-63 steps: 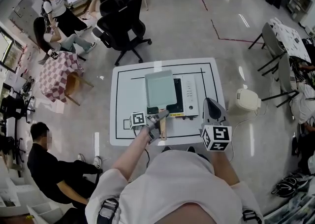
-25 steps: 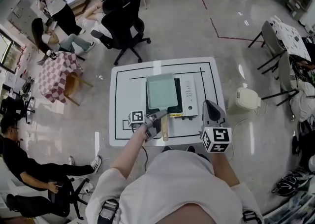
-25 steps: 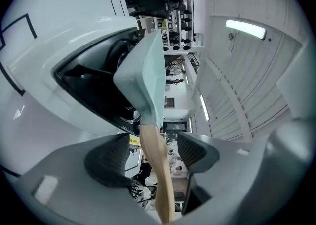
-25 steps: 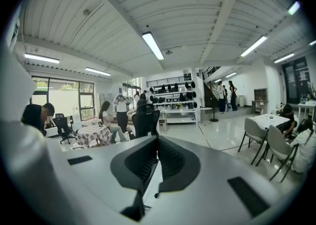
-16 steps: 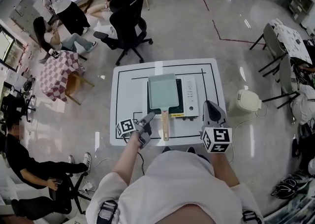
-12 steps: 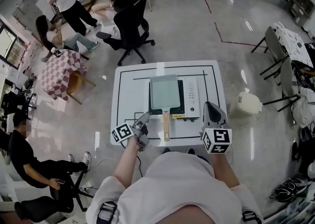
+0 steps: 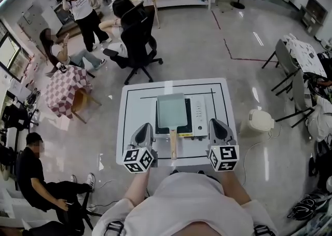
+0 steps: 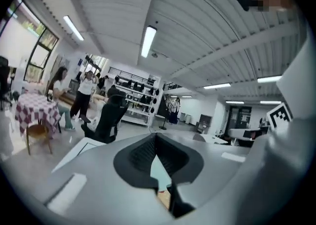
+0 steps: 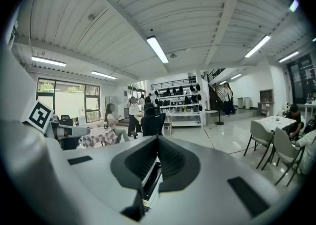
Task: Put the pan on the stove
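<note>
**Item 1, left gripper [image 8: 157, 145].** Fingers pressed together at the tips, nothing between them. I hold it low at the near edge of the table [image 7: 129, 126], to the left of the pan's handle and not touching it. In the head view it sits at [image 7: 143, 132].

**Item 2, right gripper [image 9: 157, 142].** Fingers likewise together, and I see nothing gripped. It sits at the near edge on the right [image 7: 218, 126], just in front of the stove's near right corner and clear of it.

**Item 3, pan [image 7: 172, 110].** Pale green, rectangular, flat on the black top of the stove. Its wooden handle [image 7: 173, 144] points back toward me and lies out over the white tabletop between the two grippers. A sliver of green and a bit of the handle show past the left gripper's closed fingers in its own view.

**Item 4, stove [image 7: 198, 109].** Single burner with a white control strip on its right side, standing near the middle of the table inside the black outline.

**Contents.** Pan: empty as far as I can see, bare green floor, no food or tool in it. No other container on the table.

**Task status.** I judge the placing done, since the pan rests on the burner and neither gripper holds it. I see no step left, unless I want the pan squared up.
</note>
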{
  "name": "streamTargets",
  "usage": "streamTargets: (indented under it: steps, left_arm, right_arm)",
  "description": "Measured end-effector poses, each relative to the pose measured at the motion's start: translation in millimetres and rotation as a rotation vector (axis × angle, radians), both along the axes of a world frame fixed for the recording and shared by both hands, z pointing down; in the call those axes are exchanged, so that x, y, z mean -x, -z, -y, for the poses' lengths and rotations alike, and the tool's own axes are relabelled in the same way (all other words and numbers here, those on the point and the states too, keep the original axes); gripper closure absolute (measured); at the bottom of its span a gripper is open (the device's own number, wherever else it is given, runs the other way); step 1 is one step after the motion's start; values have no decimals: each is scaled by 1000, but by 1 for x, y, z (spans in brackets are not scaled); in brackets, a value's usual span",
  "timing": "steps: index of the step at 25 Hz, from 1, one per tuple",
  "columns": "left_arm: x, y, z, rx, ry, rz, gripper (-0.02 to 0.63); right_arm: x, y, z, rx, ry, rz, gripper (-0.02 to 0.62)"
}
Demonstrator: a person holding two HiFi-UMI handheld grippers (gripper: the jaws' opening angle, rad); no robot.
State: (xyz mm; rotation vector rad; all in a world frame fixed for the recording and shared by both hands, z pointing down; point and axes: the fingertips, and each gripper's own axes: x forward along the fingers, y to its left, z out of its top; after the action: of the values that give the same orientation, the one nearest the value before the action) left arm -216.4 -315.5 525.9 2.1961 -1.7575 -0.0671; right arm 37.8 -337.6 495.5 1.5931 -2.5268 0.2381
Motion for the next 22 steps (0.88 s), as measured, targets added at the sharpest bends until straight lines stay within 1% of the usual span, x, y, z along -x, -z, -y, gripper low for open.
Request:
streamTargets:
  steps: [3,4,6,10,14,18,20,22]
  left_arm:
    - [-22,17,-2,-88,-20,127,595]
    - [-30,18,-3,-111,-26,155,595]
    - [-44,16,-6,-128,-27,180,595]
    - [-59,10,-10,-117,-46,186,595]
    - [-72,9,-15,-127,-108,166,595]
    - [-76,9,-18,-128,-108,205,595]
    - [-77,10,-19,-124,-106,199,595]
    - [-78,10,-20,-130,-117,173,595]
  right_arm:
    - [-4,7,-5,-18,-10,-4,588]
    - [-5,8,-6,-22,-10,-6,588]
    - [-6,10,-8,-27,-7,-13,588]
    - [-7,10,-9,-21,-1,-5,588]
    - [-8,10,-9,-17,6,-3,588]
    - [-10,11,-10,-17,11,2,588]
    - [-9,12,-10,-18,15,3,588]
    - [-8,13,-9,-19,19,4,588]
